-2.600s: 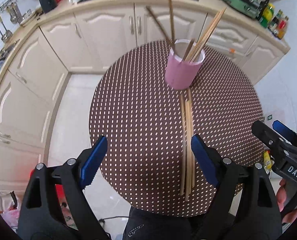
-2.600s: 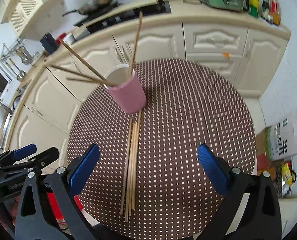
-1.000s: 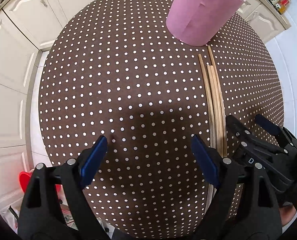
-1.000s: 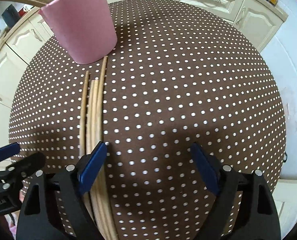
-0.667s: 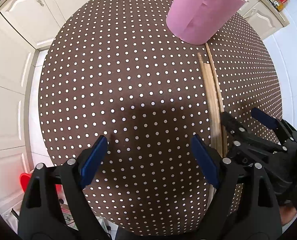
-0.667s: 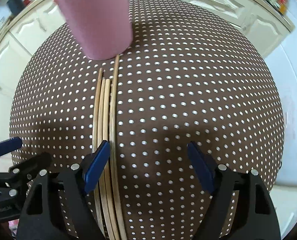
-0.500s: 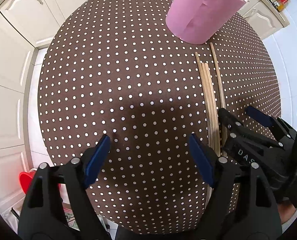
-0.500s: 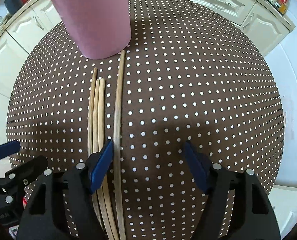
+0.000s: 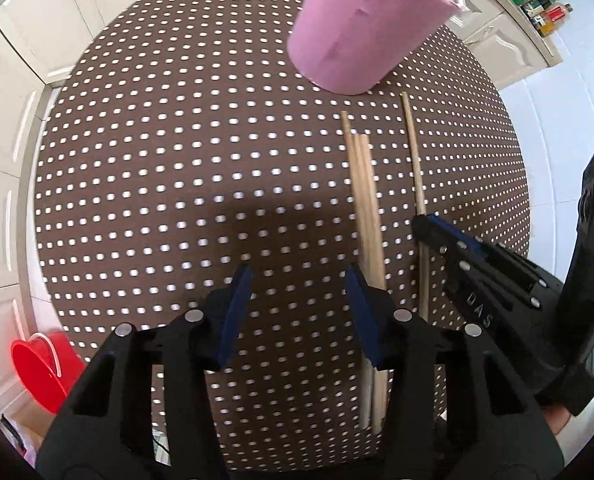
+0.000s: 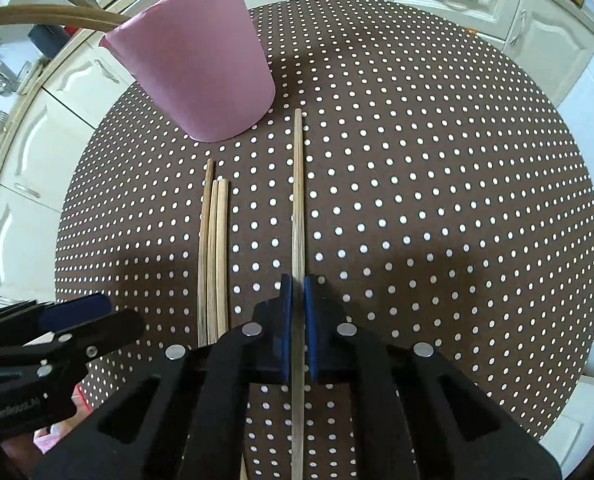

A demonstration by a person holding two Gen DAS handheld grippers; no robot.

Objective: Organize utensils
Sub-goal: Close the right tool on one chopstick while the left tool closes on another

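Your right gripper (image 10: 297, 292) pinches one chopstick (image 10: 297, 200); left gripper (image 9: 299, 280) gapes wide. Pink cup (image 10: 201, 60) at 11 o'clock; table edge (image 10: 577, 184) well apart.

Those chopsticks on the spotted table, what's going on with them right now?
A person with a handheld gripper in each hand is sorting chopsticks. The right gripper is shut on a single chopstick, which lies apart from the three loose chopsticks on the polka-dot table. The left gripper is open and holds nothing. The pink cup beyond them already has chopsticks standing in it.
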